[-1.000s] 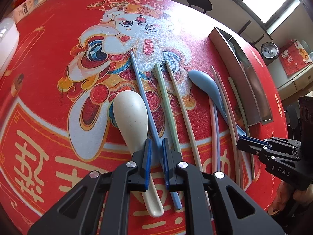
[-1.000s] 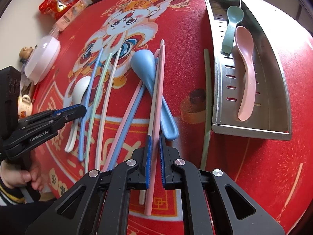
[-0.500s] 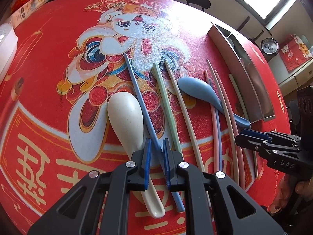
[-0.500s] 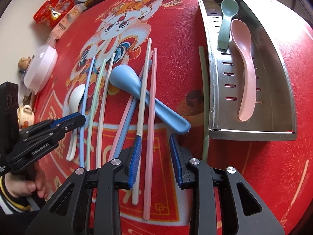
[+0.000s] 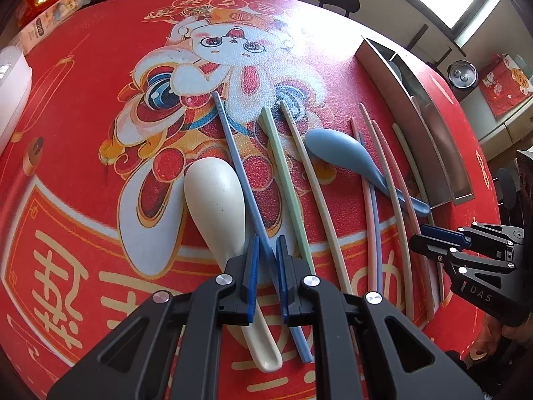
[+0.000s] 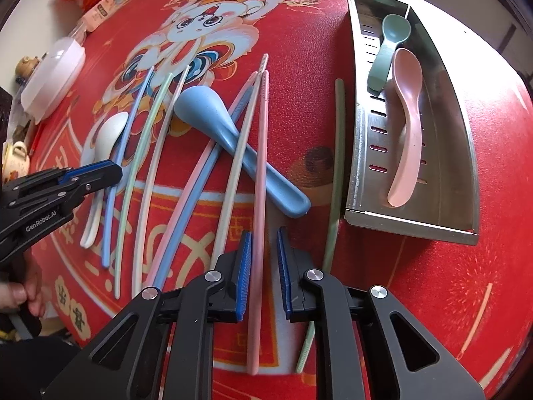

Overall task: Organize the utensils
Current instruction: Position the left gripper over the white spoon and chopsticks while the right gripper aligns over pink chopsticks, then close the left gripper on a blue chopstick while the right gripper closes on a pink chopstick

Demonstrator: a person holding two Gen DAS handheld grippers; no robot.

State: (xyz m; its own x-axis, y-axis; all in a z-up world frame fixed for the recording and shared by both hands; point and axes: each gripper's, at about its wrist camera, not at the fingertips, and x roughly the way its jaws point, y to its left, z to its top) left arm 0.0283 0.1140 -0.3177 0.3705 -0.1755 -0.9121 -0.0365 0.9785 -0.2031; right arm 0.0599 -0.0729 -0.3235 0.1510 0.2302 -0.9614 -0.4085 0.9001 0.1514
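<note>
A: The right gripper (image 6: 264, 263) points down at the red mat (image 6: 383, 283); its jaws have just been closing and stand narrow around the pink chopstick (image 6: 260, 200), pads not clearly pressing it.

B: And the left gripper (image 5: 266, 275)?

A: Jaws nearly together, straddling the blue chopstick (image 5: 238, 166), just beside the white spoon (image 5: 216, 193). Whether the pads grip it cannot be told.

B: Where is everything else?

A: The blue spoon (image 6: 230, 136) lies across loose chopsticks. The metal tray (image 6: 446, 180) at the right holds a pink spoon (image 6: 408, 126) and a green spoon (image 6: 388, 50); a green chopstick (image 6: 336, 163) lies just beside its wall.
</note>
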